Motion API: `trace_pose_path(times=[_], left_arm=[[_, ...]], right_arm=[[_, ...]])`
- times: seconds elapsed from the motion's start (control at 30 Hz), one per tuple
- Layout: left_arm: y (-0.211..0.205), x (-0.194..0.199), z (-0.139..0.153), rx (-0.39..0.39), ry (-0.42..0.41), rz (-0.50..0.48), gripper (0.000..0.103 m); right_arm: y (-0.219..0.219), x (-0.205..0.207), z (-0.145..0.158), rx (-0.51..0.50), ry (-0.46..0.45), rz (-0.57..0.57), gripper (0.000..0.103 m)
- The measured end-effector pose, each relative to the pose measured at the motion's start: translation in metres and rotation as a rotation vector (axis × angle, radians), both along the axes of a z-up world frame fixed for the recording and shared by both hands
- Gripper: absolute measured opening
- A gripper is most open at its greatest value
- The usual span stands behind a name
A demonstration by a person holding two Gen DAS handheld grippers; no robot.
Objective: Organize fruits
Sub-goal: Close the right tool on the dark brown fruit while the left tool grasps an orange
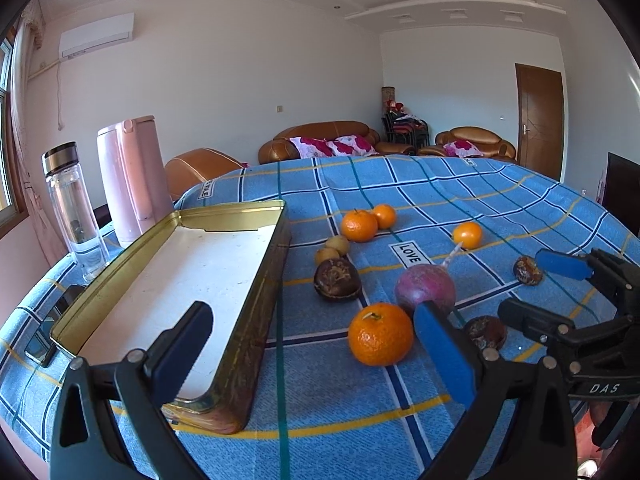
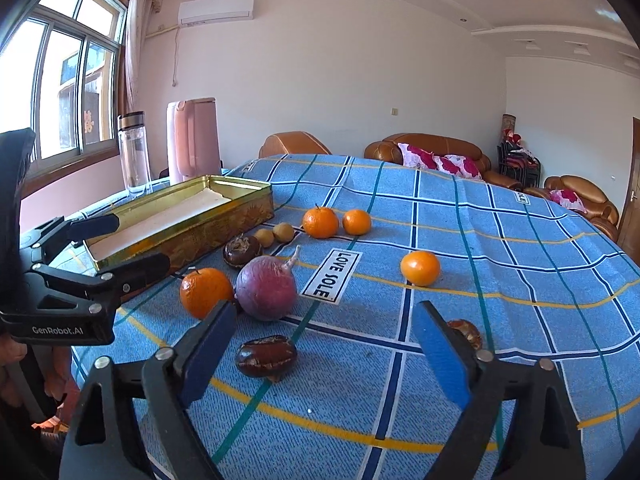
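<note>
Just chestnut [image 2: 265,355] before right hand-held gripper [image 2: 320,354]

Both wrist views look slightly downward across the table [image 1: 360,420], sharing the scattered fruit.

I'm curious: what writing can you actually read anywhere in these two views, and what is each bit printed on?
"LOVE SOLE": white label sewn on the blue checked tablecloth, near the purple fruit.
"GenRobot.AI": body of the left gripper, seen from the right wrist view.
"DAS": body of the right gripper, seen from the left wrist view; the rest is cut off.
Other cloth labels at the far edge: only partly legible.
</note>
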State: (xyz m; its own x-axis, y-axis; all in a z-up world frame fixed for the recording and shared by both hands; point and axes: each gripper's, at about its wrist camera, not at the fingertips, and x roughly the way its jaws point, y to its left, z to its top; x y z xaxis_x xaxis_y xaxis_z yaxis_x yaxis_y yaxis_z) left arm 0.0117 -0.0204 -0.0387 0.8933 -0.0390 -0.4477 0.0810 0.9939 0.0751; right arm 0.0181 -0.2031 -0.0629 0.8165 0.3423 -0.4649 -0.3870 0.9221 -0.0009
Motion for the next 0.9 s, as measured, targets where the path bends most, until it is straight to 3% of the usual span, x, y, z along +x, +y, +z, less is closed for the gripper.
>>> trace_pose_path(times=[0.1,0.27,0.4,0.6,0.77,0.9], left_arm=[[-0.002,0.001,-0.002,-0.004,0.008,-0.018,0.091],[-0.011,0.002,-0.006,-0.003,0.029,-0.057,0.086],[-0.016,0.005,-0.01,-0.001,0.046,-0.079,0.084],[-0.021,0.018,-0.02,-0.019,0.114,-0.116,0.081],[-0.025,0.032,-0.029,-0.022,0.173,-0.132,0.071],[-0.024,0.038,-0.032,-0.05,0.21,-0.151,0.056]], right_arm=[[0.004,0.002,-0.007,-0.014,0.023,0.022,0.077],[0.013,0.002,-0.015,-0.04,0.053,0.074,0.077],[0.022,0.007,-0.025,-0.063,0.107,0.123,0.06],[0.023,0.009,-0.029,-0.054,0.134,0.159,0.043],[0.022,0.01,-0.03,-0.047,0.135,0.169,0.043],[0.022,0.01,-0.03,-0.047,0.132,0.171,0.043]])
